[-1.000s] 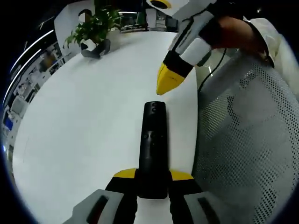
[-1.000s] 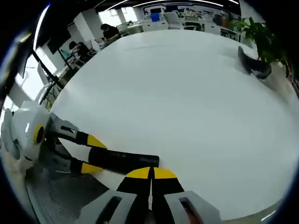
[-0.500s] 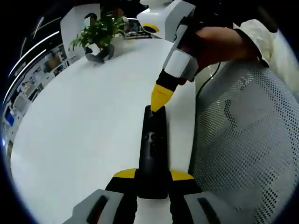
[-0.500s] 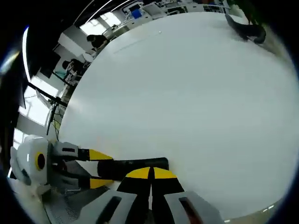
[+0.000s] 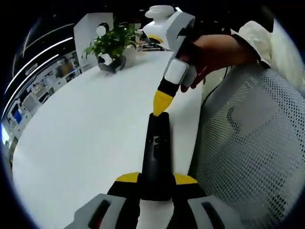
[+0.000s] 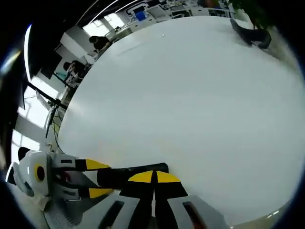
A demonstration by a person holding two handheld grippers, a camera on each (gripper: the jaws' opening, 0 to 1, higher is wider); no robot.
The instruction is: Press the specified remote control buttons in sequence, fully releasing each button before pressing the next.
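A slim black remote (image 5: 156,143) points away from me over the white table (image 5: 86,133). My left gripper (image 5: 156,179) is shut on its near end, a yellow pad on each side. My right gripper (image 5: 162,102), held by a hand (image 5: 214,47), comes down from the upper right. Its jaws are shut and its yellow tip meets the far end of the remote. In the right gripper view, the shut yellow tips of my right gripper (image 6: 153,175) sit over the end of the remote (image 6: 121,174). From the left, my left gripper (image 6: 97,179) clamps it.
A potted plant (image 5: 113,45) stands at the far side of the table; its dark pot (image 6: 250,32) also appears in the right gripper view. A grey mesh chair back (image 5: 248,143) lies close along the table's right edge. An office with desks lies beyond.
The right gripper has come down from above the table onto the far end of the remote. The left gripper keeps its hold; both views shifted slightly.
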